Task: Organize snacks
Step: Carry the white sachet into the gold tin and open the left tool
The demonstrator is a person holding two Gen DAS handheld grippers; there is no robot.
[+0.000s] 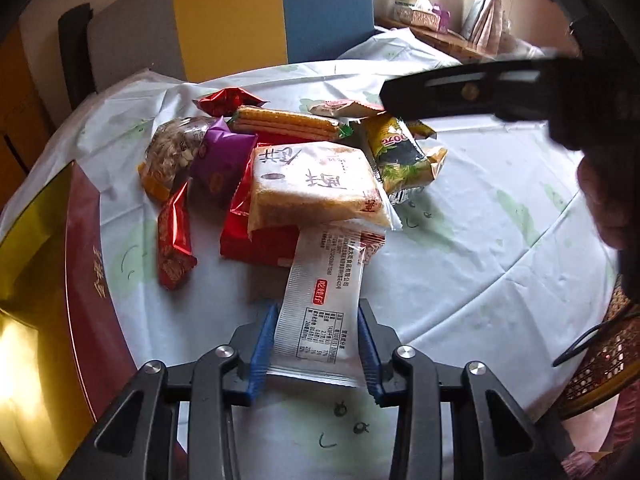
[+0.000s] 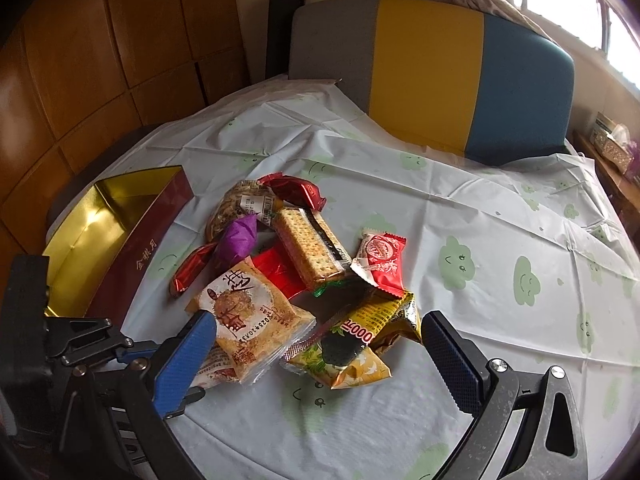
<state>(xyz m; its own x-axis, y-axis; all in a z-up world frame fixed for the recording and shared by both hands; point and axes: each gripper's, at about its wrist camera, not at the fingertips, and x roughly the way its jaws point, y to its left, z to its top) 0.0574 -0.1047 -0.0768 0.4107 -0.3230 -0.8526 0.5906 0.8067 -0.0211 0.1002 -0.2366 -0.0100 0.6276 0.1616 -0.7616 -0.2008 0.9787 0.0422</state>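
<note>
A pile of wrapped snacks lies on the table's pale cloth (image 1: 480, 240). My left gripper (image 1: 316, 344) is shut on a white packet with black print (image 1: 324, 304); its blue pads (image 1: 262, 344) press the packet's two long edges at the pile's near side. Behind it lie a crumbly pastry pack (image 1: 316, 184), a cracker pack (image 1: 288, 124) and a yellow packet (image 1: 400, 152). My right gripper (image 2: 320, 356) stands open low over the yellow packet (image 2: 352, 344), with the pastry pack (image 2: 244, 320) against its left finger (image 2: 188, 356).
An open red box with a gold inside (image 2: 120, 248) stands left of the pile (image 1: 84, 264). A grey, yellow and blue chair back (image 2: 432, 76) rises behind the table. Red candies (image 1: 174, 244), a purple one (image 2: 238, 240) and a red-white sachet (image 2: 382, 260) lie around.
</note>
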